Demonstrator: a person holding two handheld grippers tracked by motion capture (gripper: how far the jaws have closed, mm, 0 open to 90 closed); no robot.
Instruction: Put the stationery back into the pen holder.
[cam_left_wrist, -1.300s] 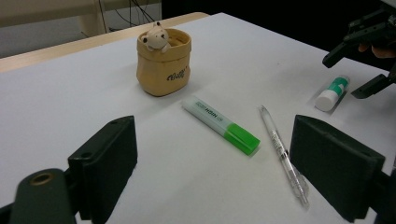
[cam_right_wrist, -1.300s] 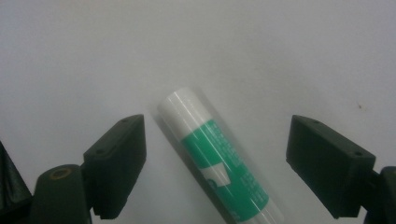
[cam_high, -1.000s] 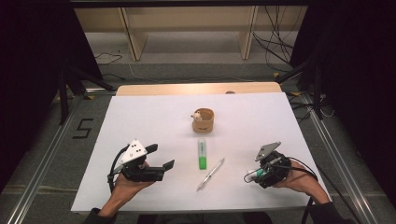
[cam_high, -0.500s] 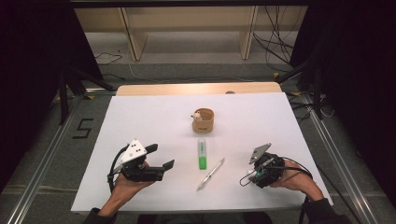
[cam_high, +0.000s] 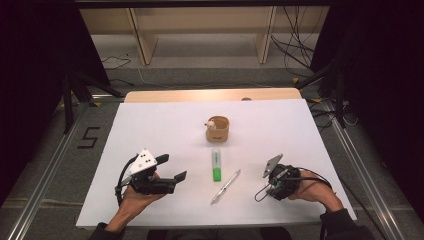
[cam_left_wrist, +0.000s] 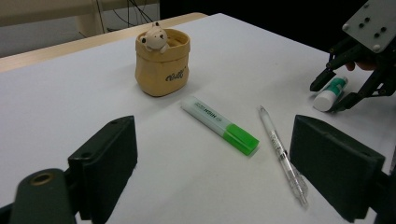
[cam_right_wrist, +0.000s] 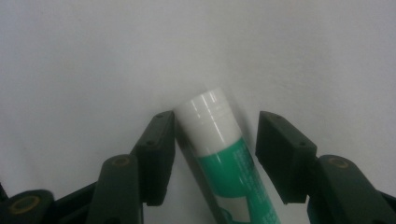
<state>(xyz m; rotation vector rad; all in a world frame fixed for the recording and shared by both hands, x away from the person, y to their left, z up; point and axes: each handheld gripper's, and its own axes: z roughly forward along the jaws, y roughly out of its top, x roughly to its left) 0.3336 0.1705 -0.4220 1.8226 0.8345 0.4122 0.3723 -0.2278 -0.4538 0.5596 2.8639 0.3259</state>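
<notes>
A white-capped green tube (cam_right_wrist: 219, 154) lies on the white table (cam_high: 150, 130), between the jaws of my right gripper (cam_right_wrist: 215, 123). The jaws have just been closing. One jaw touches the tube and the other stands a little off it. The left gripper view shows that right gripper (cam_left_wrist: 330, 95) straddling the tube (cam_left_wrist: 332, 87) at the far right. From above, the right gripper (cam_high: 270, 187) sits near the front right. My left gripper (cam_high: 172, 167) rests open and empty at the front left.
A tan pouch-shaped cup (cam_high: 218, 129) with a small bear figure stands mid-table. A green highlighter (cam_high: 216, 163) and a clear pen (cam_high: 225, 186) lie in front of it, between the two grippers. The table's front edge is close to both hands.
The right gripper has shifted slightly left and its jaws have narrowed around the tube. The left gripper has kept still.
</notes>
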